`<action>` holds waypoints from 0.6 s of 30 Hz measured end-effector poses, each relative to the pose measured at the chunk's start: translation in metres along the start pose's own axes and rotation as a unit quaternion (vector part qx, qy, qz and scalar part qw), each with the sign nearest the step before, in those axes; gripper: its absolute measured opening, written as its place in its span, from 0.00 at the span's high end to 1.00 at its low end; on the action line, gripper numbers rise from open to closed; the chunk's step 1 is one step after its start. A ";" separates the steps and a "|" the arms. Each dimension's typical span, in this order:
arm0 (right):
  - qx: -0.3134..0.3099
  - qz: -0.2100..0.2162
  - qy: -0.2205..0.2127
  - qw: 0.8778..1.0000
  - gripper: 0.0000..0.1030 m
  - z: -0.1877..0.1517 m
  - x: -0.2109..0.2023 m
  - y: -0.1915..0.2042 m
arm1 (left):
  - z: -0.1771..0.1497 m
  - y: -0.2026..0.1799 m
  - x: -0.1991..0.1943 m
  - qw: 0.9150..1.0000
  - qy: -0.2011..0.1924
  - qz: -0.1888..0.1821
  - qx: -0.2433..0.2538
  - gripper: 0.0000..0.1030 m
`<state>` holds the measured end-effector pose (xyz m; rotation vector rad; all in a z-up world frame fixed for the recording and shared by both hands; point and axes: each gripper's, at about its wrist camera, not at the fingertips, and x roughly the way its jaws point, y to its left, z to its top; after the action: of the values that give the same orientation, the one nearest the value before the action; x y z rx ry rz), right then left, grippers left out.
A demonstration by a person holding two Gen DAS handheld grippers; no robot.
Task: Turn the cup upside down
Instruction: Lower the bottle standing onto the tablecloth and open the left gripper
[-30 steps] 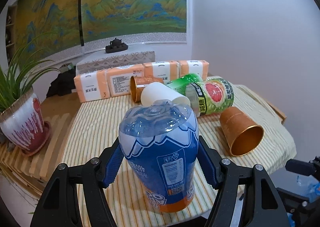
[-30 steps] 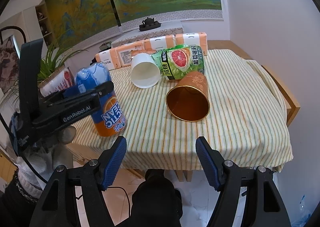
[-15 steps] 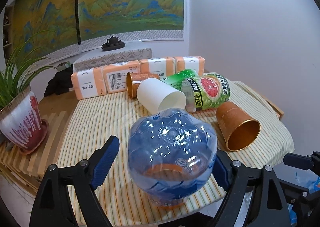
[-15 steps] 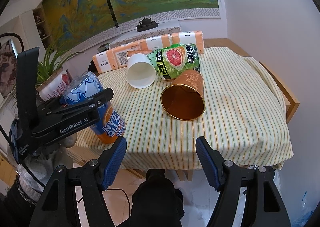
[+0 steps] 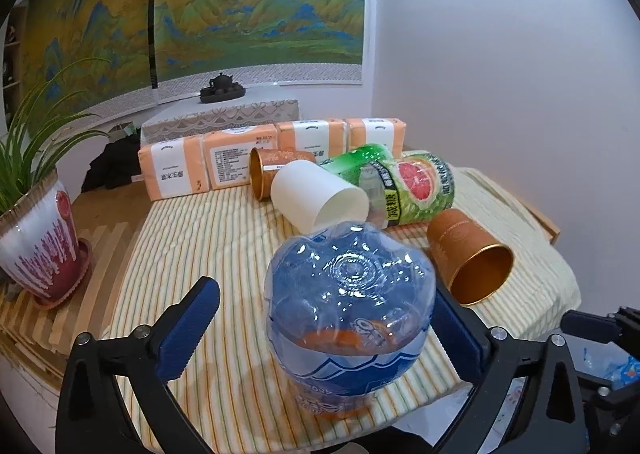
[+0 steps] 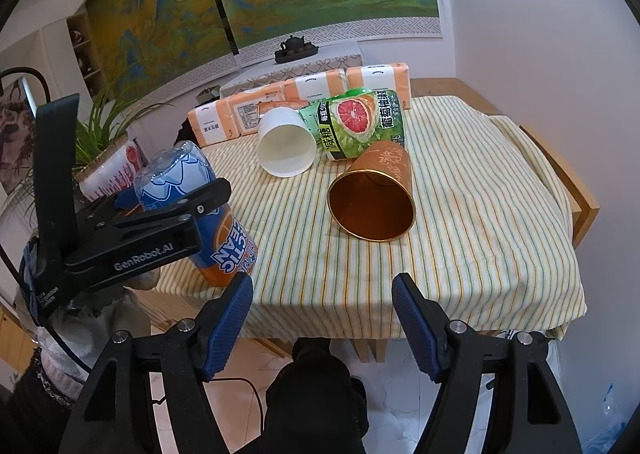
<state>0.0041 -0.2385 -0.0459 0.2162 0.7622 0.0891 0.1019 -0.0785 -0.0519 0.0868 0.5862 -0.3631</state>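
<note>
A blue and orange plastic cup (image 5: pixel 348 318) stands upside down on the striped tablecloth near the front left edge; it also shows in the right wrist view (image 6: pixel 188 209). My left gripper (image 5: pixel 324 330) is open, its pads apart on either side of the cup. My right gripper (image 6: pixel 322 318) is open and empty, off the table's front edge. A copper cup (image 6: pixel 374 193) lies on its side with its mouth toward me. A white paper cup (image 6: pixel 286 147) lies on its side behind it.
A green grapefruit can (image 6: pixel 356 123) lies behind the cups, with a second copper cup (image 5: pixel 276 173) and a row of orange tissue packs (image 5: pixel 240 161) at the back. A potted plant (image 5: pixel 36 238) stands at the left. The striped tablecloth (image 6: pixel 480 213) drapes over the right edge.
My left gripper has opened and let go of the blue cup, which now stands upside down on the cloth. The left camera has risen to look down on its base.
</note>
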 end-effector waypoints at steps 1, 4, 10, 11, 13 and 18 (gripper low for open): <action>0.000 0.000 0.000 1.000 0.33 0.000 0.000 0.000 | 0.001 0.000 -0.001 1.000 -0.001 -0.001 -0.001 0.01; 0.002 0.000 0.000 1.000 0.33 0.001 0.000 0.001 | 0.003 0.002 -0.005 1.000 -0.004 -0.006 -0.005 0.01; 0.005 0.001 -0.004 1.000 0.33 0.001 -0.004 0.000 | 0.009 0.006 -0.019 1.000 -0.016 -0.010 -0.014 0.01; 0.004 0.000 -0.005 1.000 0.33 0.001 -0.005 0.000 | 0.010 0.007 -0.022 1.000 -0.019 -0.009 -0.016 0.01; 0.005 0.000 -0.006 1.000 0.32 0.001 -0.006 0.000 | 0.014 0.009 -0.029 0.999 -0.027 -0.012 -0.021 0.01; 0.002 -0.003 -0.014 1.000 0.32 0.002 -0.010 0.002 | 0.026 0.019 -0.059 0.998 -0.058 -0.010 -0.032 0.01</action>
<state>-0.0018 -0.2389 -0.0368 0.2186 0.7355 0.0793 0.0766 -0.0474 0.0026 -0.0018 0.4833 -0.3662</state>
